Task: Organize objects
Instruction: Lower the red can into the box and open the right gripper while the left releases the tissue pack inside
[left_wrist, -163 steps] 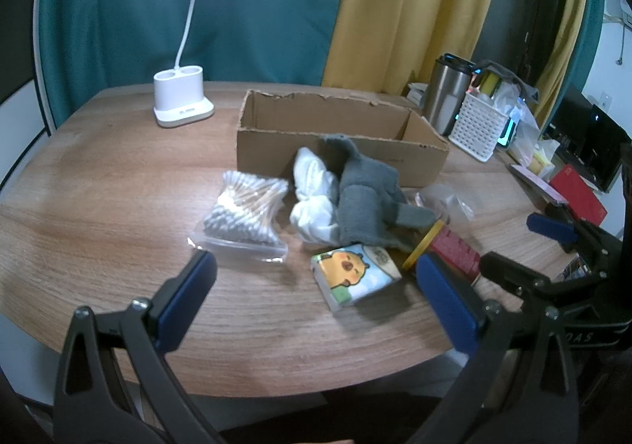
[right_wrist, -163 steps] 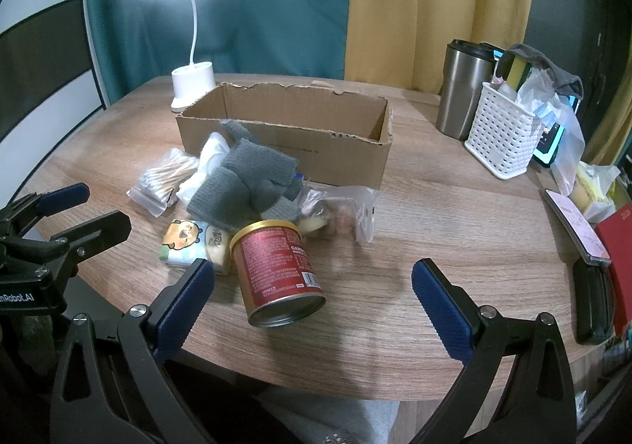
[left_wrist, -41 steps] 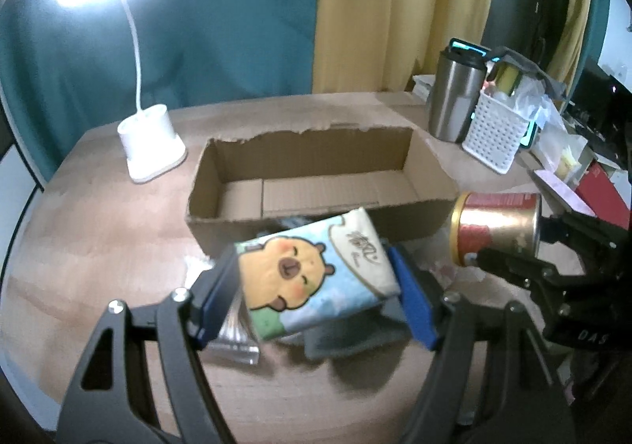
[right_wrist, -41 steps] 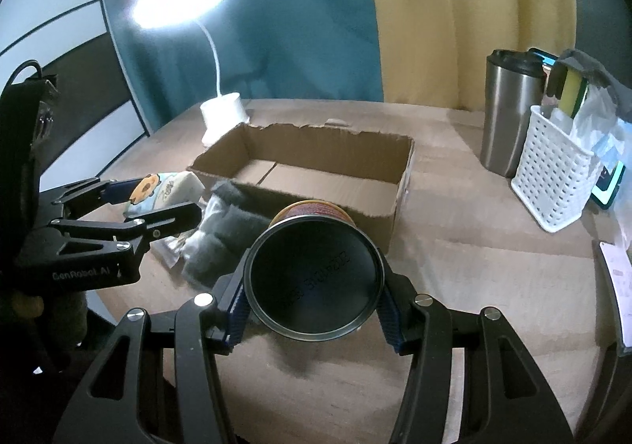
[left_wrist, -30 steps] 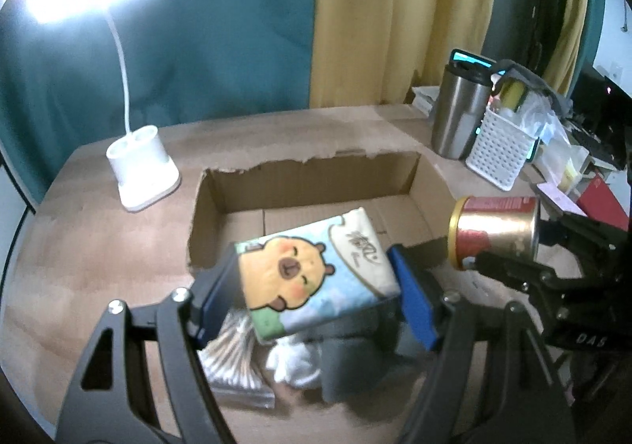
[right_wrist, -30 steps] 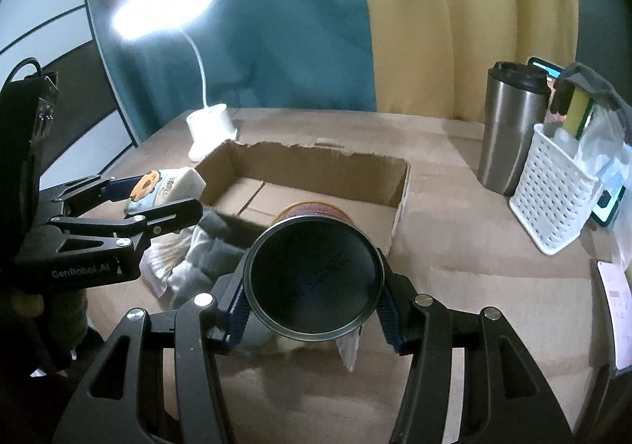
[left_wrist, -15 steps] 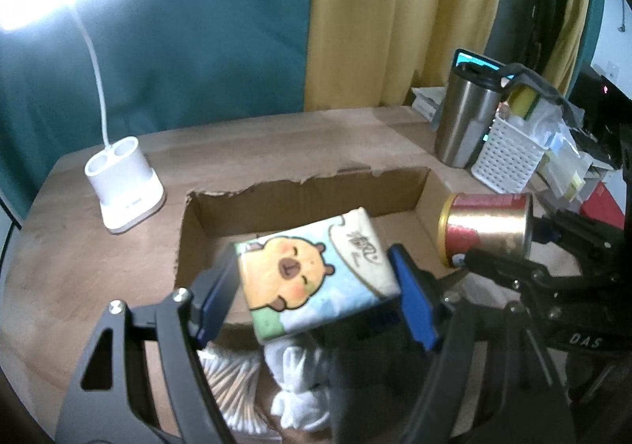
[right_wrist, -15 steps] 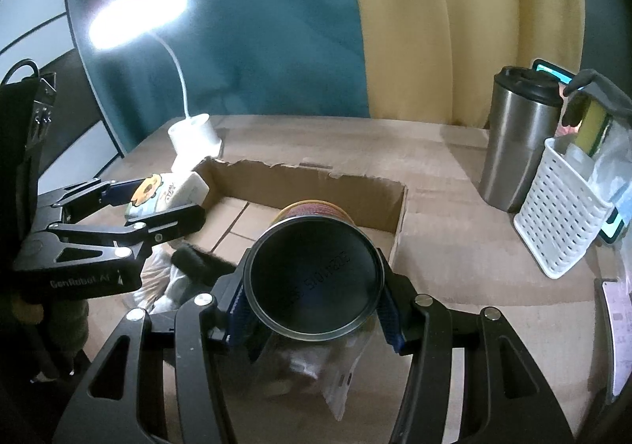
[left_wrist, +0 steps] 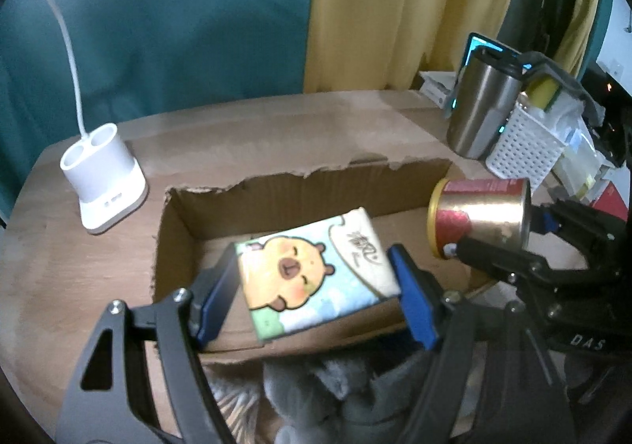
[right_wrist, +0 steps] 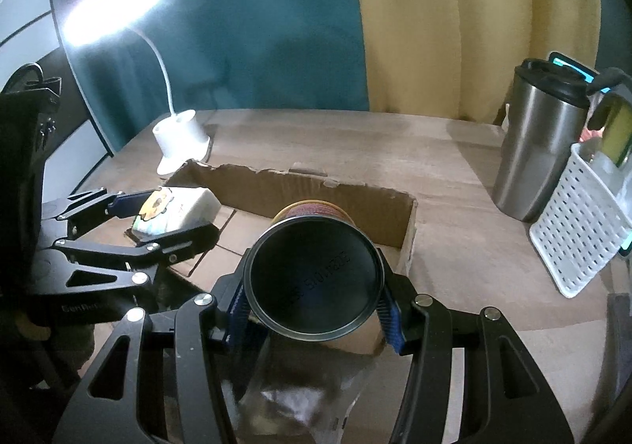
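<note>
I see the big round wooden table (left_wrist: 276,128) first. On it sits the long brown cardboard box (left_wrist: 300,187), open on top, its long side running left to right. My left gripper (left_wrist: 316,282) is closed on the soft tissue pack with a cartoon capybara (left_wrist: 312,270), held over the left part of the box. My right gripper (right_wrist: 314,309) is closed on the red and gold round tin can (right_wrist: 314,278), lying flat, over the near right part. I think both just need to go down.
</note>
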Demonstrator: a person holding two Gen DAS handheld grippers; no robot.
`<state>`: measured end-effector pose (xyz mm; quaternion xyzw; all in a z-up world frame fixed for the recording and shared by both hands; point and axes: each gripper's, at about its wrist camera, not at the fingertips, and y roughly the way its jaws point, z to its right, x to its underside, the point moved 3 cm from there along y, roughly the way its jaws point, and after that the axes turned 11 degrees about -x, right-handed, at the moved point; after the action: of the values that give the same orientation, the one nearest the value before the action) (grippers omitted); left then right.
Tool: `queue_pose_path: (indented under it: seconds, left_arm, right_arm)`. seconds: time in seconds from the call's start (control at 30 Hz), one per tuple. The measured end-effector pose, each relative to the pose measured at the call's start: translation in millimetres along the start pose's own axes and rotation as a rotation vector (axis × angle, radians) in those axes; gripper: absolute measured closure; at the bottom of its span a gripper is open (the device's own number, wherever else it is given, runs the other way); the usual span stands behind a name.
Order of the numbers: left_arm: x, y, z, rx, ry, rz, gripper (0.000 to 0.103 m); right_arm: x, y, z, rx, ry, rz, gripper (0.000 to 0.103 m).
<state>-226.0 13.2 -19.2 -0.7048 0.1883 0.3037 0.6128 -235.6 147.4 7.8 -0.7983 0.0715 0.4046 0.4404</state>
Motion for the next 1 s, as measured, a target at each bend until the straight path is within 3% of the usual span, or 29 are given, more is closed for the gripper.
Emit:
queue_pose_path:
  seconds: [0.47, 1.0]
  left_arm:
    - [6, 30, 4, 0.066, 0.006, -0.056, 0.028]
    - [-3, 57, 14, 0.137, 0.017, -0.114, 0.028]
  right_arm:
    - [-4, 31, 5, 0.047, 0.015, -0.069, 0.046]
    - [-16, 38, 28, 0.123, 0.07, -0.072, 0.045]
